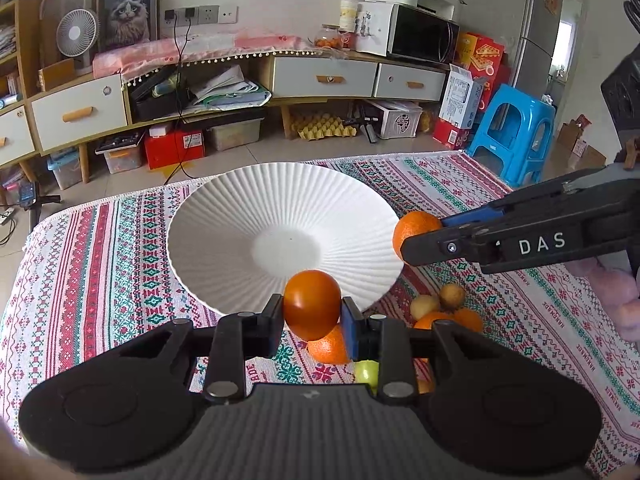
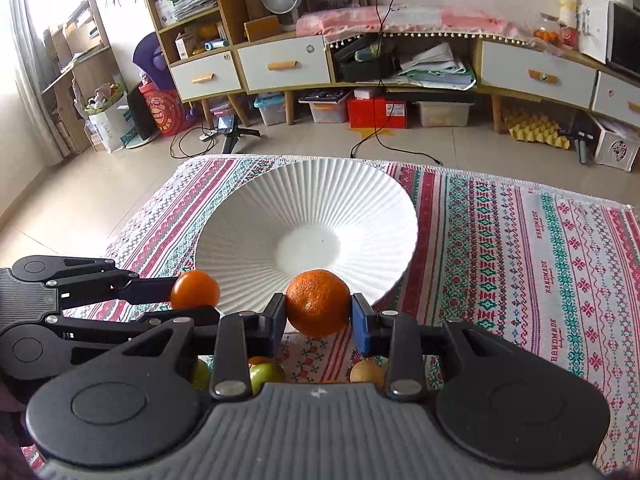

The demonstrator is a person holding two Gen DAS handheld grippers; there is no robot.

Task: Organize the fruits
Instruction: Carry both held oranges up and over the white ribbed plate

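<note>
Left tool [image 1: 312,312] clenching smooth round tomato [image 1: 312,304], right tool [image 2: 319,312] clenching dimpled mandarin [image 2: 318,302], ribbed white plate [image 1: 224,240].

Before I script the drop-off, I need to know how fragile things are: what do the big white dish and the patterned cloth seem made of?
White dish: probably glazed ceramic, going by its soft sheen and crisp radial ribs, though moulded plastic is possible. Patterned cloth: woven fabric, matte, with stitch-like motifs and a fringed edge.

A smooth, glossy orange-red round fruit [image 1: 312,304] and a dimpled orange mandarin [image 2: 318,303] are each held above the near rim of the wide white ribbed plate [image 1: 240,216], whose bowl is bare; more oranges [image 1: 448,320] and small yellowish fruits [image 1: 440,300] lie clustered on the patterned cloth beside it.
</note>
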